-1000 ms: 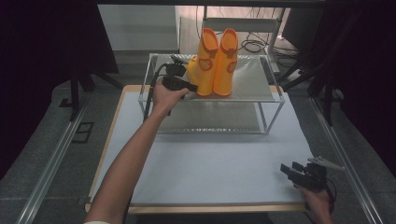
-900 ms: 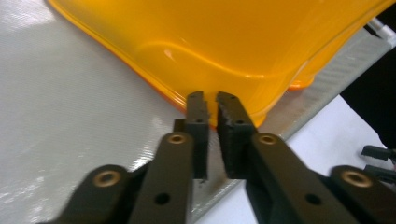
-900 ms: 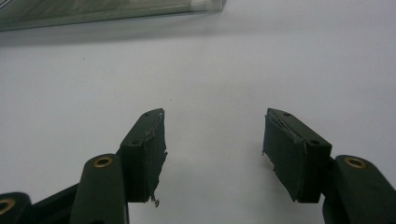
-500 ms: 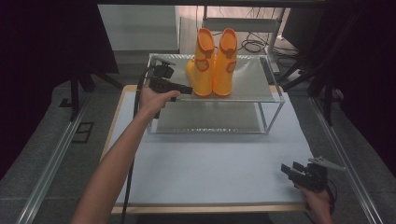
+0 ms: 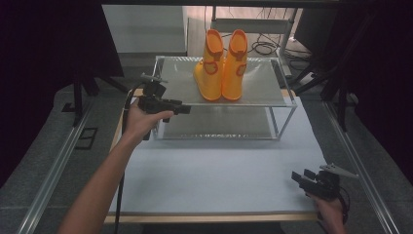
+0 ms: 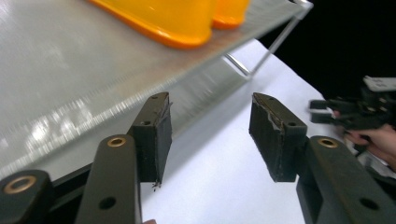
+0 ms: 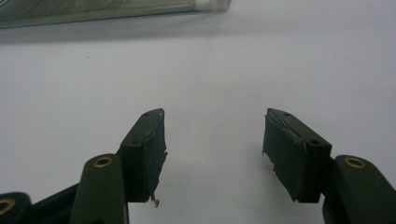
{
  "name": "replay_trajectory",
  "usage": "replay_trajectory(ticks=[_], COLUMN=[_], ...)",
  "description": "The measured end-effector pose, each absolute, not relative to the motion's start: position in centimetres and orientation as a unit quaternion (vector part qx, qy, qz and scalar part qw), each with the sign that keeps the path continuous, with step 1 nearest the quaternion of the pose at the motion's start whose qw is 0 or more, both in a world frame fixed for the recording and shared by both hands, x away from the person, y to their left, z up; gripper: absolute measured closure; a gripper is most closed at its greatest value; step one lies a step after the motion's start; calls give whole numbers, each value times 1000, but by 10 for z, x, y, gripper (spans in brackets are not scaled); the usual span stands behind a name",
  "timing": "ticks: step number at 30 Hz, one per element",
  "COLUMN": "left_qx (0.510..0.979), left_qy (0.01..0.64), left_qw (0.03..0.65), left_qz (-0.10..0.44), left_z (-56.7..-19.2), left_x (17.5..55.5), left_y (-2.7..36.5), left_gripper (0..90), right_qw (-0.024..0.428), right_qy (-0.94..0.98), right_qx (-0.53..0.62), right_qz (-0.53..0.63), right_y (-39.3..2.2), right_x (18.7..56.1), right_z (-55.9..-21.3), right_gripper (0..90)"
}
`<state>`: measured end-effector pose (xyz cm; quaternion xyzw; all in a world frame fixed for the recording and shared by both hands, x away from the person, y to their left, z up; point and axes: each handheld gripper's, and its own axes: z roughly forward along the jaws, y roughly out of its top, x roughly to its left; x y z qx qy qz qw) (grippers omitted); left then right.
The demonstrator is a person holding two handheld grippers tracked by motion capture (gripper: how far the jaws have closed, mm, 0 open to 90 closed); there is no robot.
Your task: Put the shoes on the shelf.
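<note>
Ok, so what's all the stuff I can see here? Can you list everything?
boots: two, orange, standing upright side by side on the top shelf
rack: one, silver metal frame with two shelves, at the far side of the table
table: one, white top, under the rack
cables: a few, dark, on the floor behind the rack
left tool: one, black, jaws open, held beside the rack's left front corner
right tool: one, black, jaws open, low over the table's near right corner
</note>
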<state>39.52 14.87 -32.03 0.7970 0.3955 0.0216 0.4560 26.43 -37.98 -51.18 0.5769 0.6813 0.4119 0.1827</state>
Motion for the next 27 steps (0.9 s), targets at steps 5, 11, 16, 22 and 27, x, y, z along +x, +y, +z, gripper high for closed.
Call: replay_trajectory(ticks=[5, 11, 16, 22, 27], left_qx=[801, 798, 801, 801, 800], left_qy=[385, 387, 387, 388, 389], left_qw=[458, 461, 455, 455, 455], left_qz=[28, 23, 28, 29, 30], left_z=[-331, -347, -355, -356, -357], left_x=[374, 356, 346, 344, 345], left_y=[161, 175, 180, 182, 183], left_gripper=[473, 468, 461, 456, 440], right_qw=[182, 183, 183, 183, 186], right_qy=[679, 681, 683, 685, 683], right_qx=[579, 577, 576, 574, 574], right_qz=[413, 411, 410, 409, 411], right_y=[-381, -380, -379, -377, -377], right_x=[264, 264, 265, 266, 266], right_z=[-512, -512, -512, -512, -511], right_gripper=[386, 386, 386, 386, 385])
